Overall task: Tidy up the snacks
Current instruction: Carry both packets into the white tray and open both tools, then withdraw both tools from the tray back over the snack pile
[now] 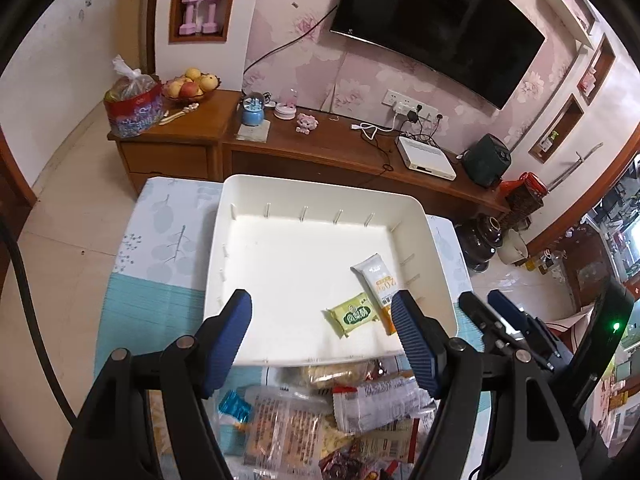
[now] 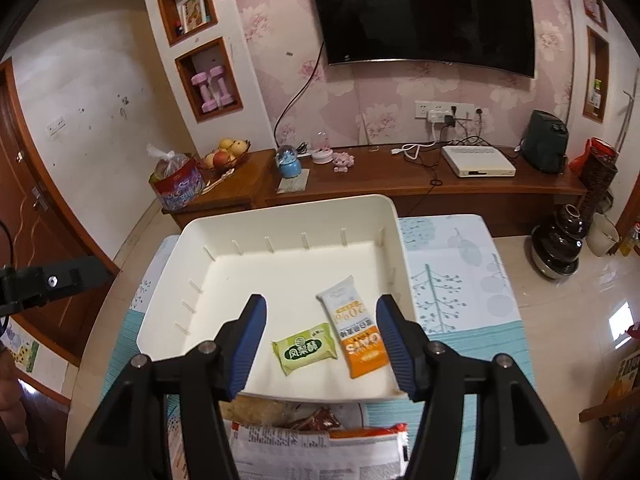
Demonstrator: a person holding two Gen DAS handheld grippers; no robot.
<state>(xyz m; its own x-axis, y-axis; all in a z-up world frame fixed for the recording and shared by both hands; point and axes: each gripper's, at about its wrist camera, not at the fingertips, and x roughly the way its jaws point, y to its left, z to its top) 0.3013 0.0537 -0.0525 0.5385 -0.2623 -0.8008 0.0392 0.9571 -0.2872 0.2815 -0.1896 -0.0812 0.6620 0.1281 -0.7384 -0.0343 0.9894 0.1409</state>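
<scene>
Holding both my left tongs [image 1: 322, 326] and right tongs [image 2: 320, 330] wide open and empty, I hover over the snack pile [image 1: 320, 412] at the table's near edge. I should pinch one packet cleanly, then set it beside the two in the white bin [image 1: 256, 248].

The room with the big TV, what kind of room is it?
Most likely a living room in a home: a TV hangs on flowery wallpaper, a wooden cabinet below it carries a fruit bowl, and pink dumbbells sit in a wall niche.

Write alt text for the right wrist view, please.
An open right gripper hovers over a white plastic bin holding a green snack packet and a white-and-orange snack bar wrapper, lying close together. More wrapped snacks lie piled before it.
</scene>
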